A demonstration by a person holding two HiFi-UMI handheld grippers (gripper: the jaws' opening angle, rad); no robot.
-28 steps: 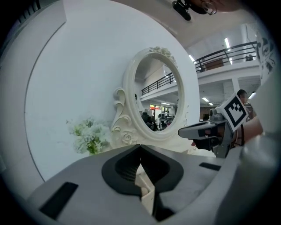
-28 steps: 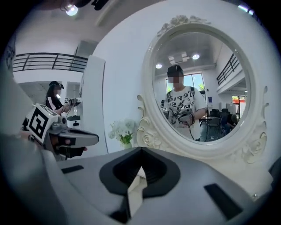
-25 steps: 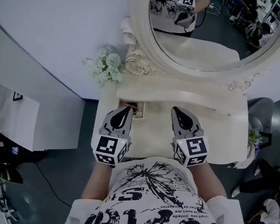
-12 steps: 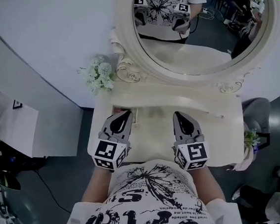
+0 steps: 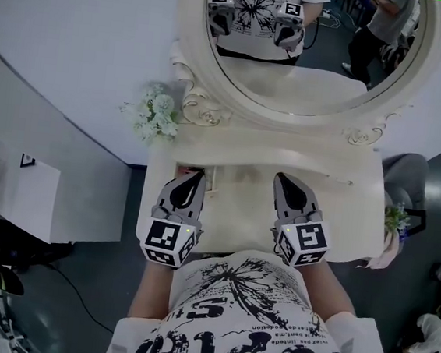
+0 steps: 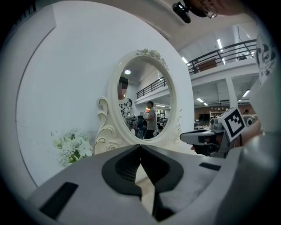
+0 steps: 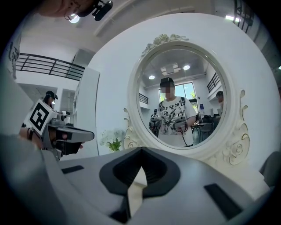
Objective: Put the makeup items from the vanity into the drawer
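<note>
pale wall and dark grey floor are surrounding one cream vanity (image 5: 240, 213), its flat top rounded at the corners and backed by one oval mirror (image 5: 310, 71) in a carved, scrolled frame (image 5: 204, 111). one bunch of white flowers (image 5: 154, 114) is standing beside the frame at the vanity's rear left corner. two grippers are hovering side by side over the top, well apart, their long axes pointing toward the mirror. the left gripper (image 5: 197, 175) is holding its two grey jaws pressed together at the tips with nothing between them. the right gripper (image 5: 281, 177) is likewise closed and empty. each is carrying one cube with black-and-white square markers. just beside the left gripper's tip, one small rectangular recess (image 5: 208, 181) is opening in the top. reddish-brown contents (image 5: 191, 169) are lying there, too small to name, count or give a direction. the mirror is reflecting both grippers and a printed white t-shirt (image 5: 244, 323).
</note>
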